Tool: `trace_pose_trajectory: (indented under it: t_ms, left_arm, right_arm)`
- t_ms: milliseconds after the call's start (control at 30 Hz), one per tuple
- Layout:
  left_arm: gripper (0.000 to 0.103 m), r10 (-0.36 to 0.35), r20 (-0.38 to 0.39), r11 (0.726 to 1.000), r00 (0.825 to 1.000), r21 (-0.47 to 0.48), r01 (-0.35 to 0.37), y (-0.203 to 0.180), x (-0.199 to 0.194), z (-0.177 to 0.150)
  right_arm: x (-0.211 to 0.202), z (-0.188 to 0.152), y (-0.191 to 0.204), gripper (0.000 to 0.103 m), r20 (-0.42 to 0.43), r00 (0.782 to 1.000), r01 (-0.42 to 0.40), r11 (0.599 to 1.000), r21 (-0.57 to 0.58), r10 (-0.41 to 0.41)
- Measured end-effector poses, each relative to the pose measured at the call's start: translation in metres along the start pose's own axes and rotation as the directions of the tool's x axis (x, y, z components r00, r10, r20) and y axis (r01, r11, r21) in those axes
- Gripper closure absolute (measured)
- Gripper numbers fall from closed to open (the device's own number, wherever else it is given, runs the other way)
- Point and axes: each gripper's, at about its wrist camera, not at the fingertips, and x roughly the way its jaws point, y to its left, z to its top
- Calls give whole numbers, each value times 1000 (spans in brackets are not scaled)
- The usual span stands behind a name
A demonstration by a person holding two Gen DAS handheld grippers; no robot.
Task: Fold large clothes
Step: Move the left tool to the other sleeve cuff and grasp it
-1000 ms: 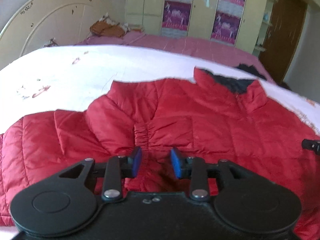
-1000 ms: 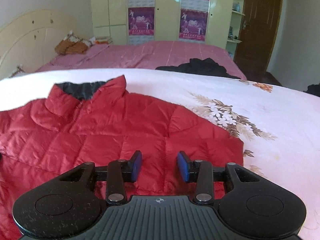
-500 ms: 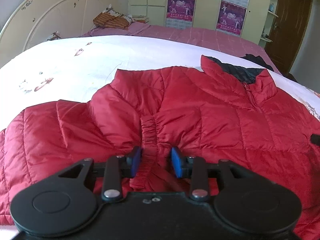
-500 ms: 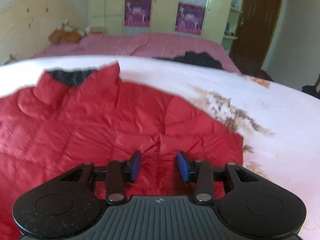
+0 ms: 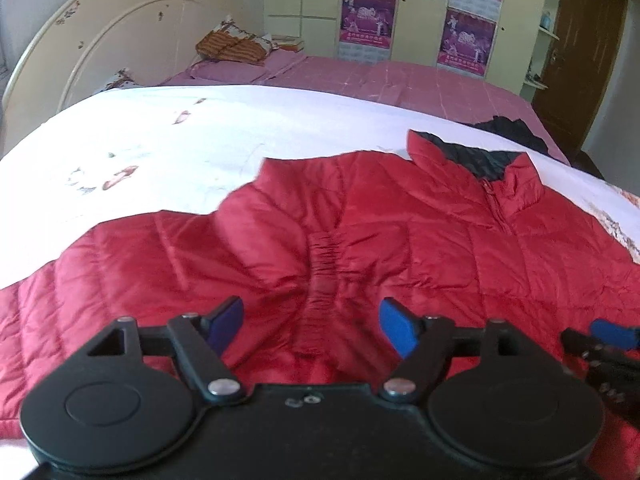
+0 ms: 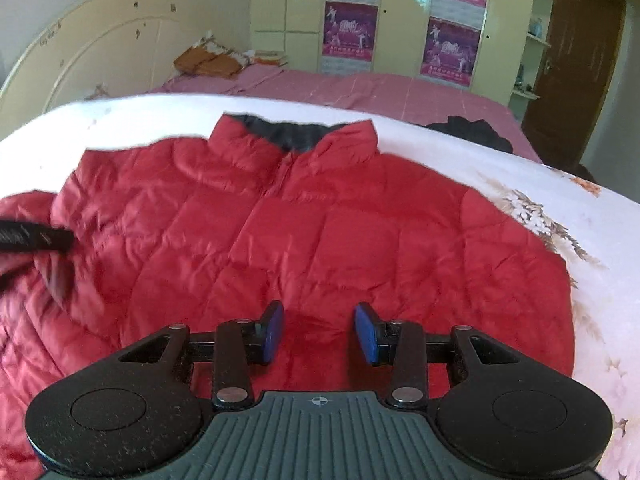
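Observation:
A red quilted jacket [image 5: 400, 220] lies front-up on the white bedspread, its dark-lined collar [image 6: 296, 136] at the far side. One sleeve is folded in over the chest, and its gathered cuff [image 5: 324, 264] lies just ahead of my left gripper [image 5: 312, 326]. That gripper's jaws are opening; the cuff lies between and below the blue pads, and neither pad touches it. My right gripper [image 6: 319, 332] sits over the jacket's [image 6: 320, 220] near right part, its pads closed on a puffy fold of red fabric. It also shows in the left wrist view as the right gripper [image 5: 612, 332].
The white floral bedspread [image 6: 560, 208] runs out to the right and far left of the jacket. Behind it are a pink bed [image 5: 400, 76] with a dark garment [image 6: 468, 128], a cream headboard [image 5: 112, 40], a wardrobe with posters and a brown door [image 6: 576, 60].
The left gripper's jaws have spread wide and let go of the sleeve cuff. The right gripper has moved left across the jacket, so the collar now sits mid-view.

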Motion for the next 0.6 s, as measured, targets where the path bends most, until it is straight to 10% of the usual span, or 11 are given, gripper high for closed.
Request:
trace_pose_trajectory:
  t_ms: [600]
  left_arm:
    - [22,76,-15,991,997,-109,-77,95,-49,-24]
  right_arm:
    - [-13,14,38,63,29,1000,-13,1000,-24,13]
